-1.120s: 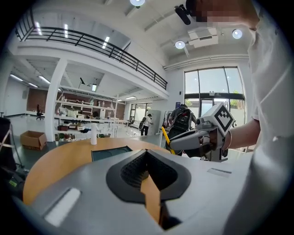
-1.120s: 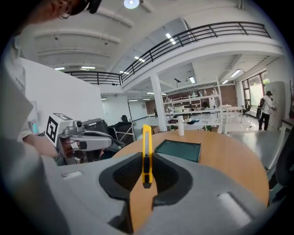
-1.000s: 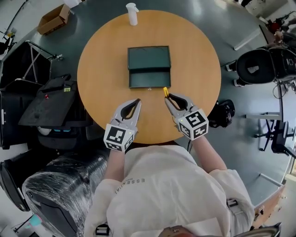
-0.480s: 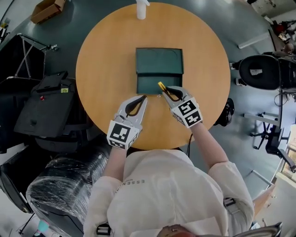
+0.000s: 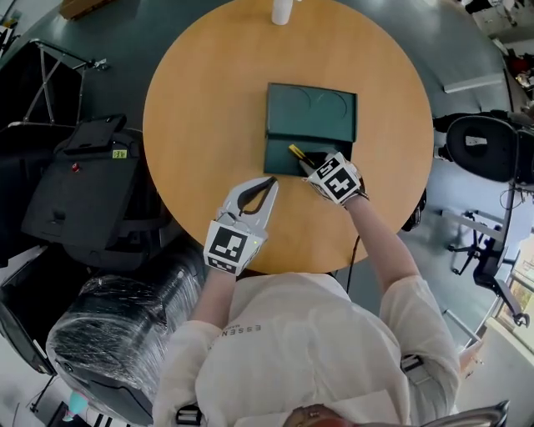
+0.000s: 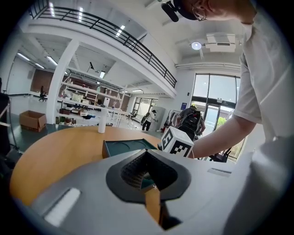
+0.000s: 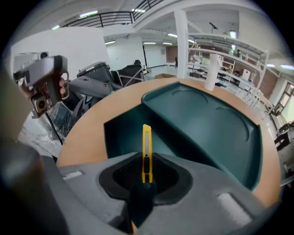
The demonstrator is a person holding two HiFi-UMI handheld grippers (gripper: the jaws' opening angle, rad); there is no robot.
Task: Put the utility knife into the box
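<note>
An open dark green box (image 5: 310, 113) lies in the middle of the round wooden table (image 5: 200, 125), its lid (image 7: 202, 114) folded back behind the tray (image 7: 121, 133). My right gripper (image 5: 311, 166) is shut on the yellow utility knife (image 5: 298, 153). The knife (image 7: 146, 147) sticks out forward between the jaws, over the tray's front part. My left gripper (image 5: 265, 185) rests low over the table just left of the box's front corner, shut with nothing in it. From it I see the box (image 6: 124, 147) and the right gripper's marker cube (image 6: 177, 143).
A white bottle (image 5: 282, 8) stands at the table's far edge. Black cases and a stand (image 5: 79, 179) sit on the floor at the left, a plastic-wrapped chair (image 5: 100, 334) at lower left, a black chair (image 5: 484, 150) at the right.
My right gripper has carried the knife forward and left, from the bare table in front of the box to over its tray. The left gripper has barely moved.
</note>
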